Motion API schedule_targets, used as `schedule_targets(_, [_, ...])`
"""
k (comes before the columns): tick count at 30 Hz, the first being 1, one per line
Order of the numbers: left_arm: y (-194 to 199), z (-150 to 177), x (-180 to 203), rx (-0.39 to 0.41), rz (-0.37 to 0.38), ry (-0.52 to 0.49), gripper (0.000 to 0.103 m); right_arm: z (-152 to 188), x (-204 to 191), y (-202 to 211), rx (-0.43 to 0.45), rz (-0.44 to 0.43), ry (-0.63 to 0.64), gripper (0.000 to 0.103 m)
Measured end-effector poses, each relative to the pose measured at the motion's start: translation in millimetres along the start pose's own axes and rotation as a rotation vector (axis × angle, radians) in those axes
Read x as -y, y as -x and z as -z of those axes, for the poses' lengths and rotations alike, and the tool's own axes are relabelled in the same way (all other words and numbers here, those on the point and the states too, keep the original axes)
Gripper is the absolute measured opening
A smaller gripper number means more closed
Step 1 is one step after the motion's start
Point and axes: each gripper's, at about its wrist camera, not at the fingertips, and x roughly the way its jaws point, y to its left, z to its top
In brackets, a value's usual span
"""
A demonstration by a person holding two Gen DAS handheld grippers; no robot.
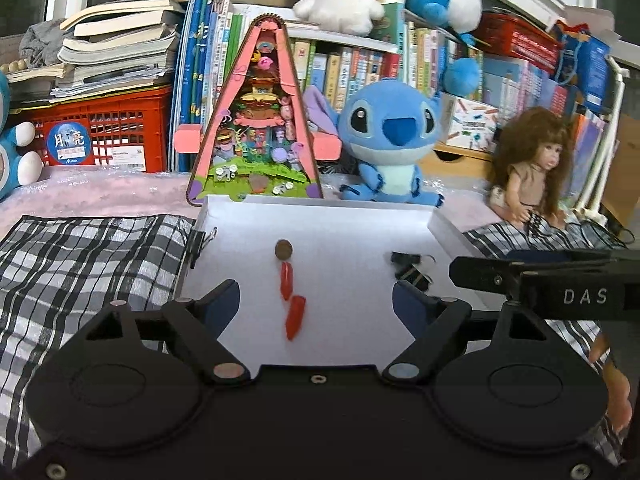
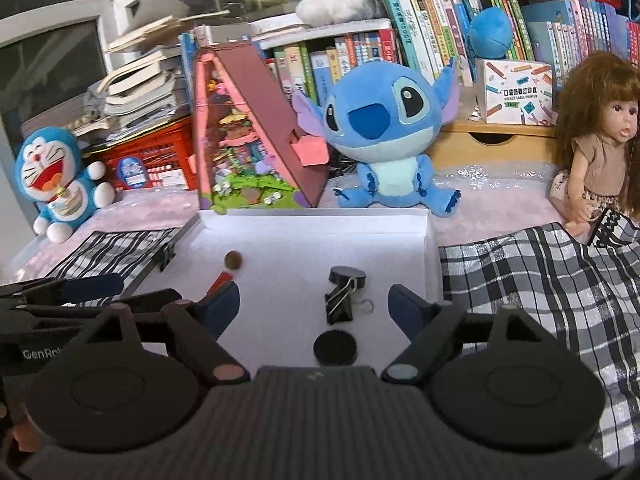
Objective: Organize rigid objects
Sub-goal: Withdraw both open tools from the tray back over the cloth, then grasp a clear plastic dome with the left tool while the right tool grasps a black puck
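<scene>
A shallow white tray lies on a black-and-white checked cloth, and everything small sits on its floor. Near the tray's middle a brown coin lies flat; directly at its 6 o'clock is a red capsule-shaped piece, and a second red piece lies just beyond that, toward 5 o'clock, the two nearly touching end to end. Toward 3 o'clock from the coin, well apart from it, are a black round disc and a black binder clip just beside each other, the clip's wire handle lying out to its right. Another black disc rests alone at the clip's 6 o'clock, nearest the camera. A further binder clip grips the tray's left wall at 9 o'clock.

The left gripper is spread wide, nothing clasped, the red pieces lying on the tray floor between its fingers. The right gripper is likewise released and empty, its fingers flanking the clip and discs without touching them.

Behind the tray, at 12 o'clock, stand a pink triangular toy house and a blue plush.
</scene>
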Motion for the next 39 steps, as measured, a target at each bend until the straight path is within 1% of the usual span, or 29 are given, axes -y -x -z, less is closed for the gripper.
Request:
schedule_targets(8, [26.5, 18.0, 4.2, -0.002, 0.03, -0.042, 0.083, 13.4, -7.4, 24.2, 0.01, -0.02, 0.07, 0.092])
schedule_targets(14, [42.7, 31.2, 2.4, -0.01, 0.04, -0.043, 0.083, 22.7, -9.9, 36.3, 0.012, -0.033, 0.093, 0.092])
schedule_targets(17, [51.3, 42.0, 1.8, -0.011, 0.044, -0.051, 0.083, 30.2, -10.2, 40.8, 0.023, -0.033, 0.098, 0.095])
schedule_targets(23, [66.3, 67.1, -0.2, -0.039, 0.059, -0.063, 0.083, 53.3, -9.2, 48.3, 0.019, -0.036, 0.116, 0.095])
schedule_targets(27, [72.8, 78.5, 1.1, -0.044, 0.069, -0.067, 0.083, 66.6, -10.7, 53.2, 0.022, -0.037, 0.146, 0.095])
schedule_targets(32, [78.2, 91.6, 7.7, -0.039, 0.075, -0.09, 0.083, 79.2, -12.3, 52.9, 0.017, -0.014, 0.177, 0.096])
schedule_targets(36, [78.7, 101.1, 13.3, -0.05, 0.095, -0.102, 0.083, 84.4, -10.2, 52.7, 0.006, -0.017, 0.176, 0.096])
schedule_targets(39, [77.4, 105.6, 18.4, -0.063, 0.124, -0.119, 0.083, 87.8, -10.0, 53.0, 0.002, -0.015, 0.185, 0.096])
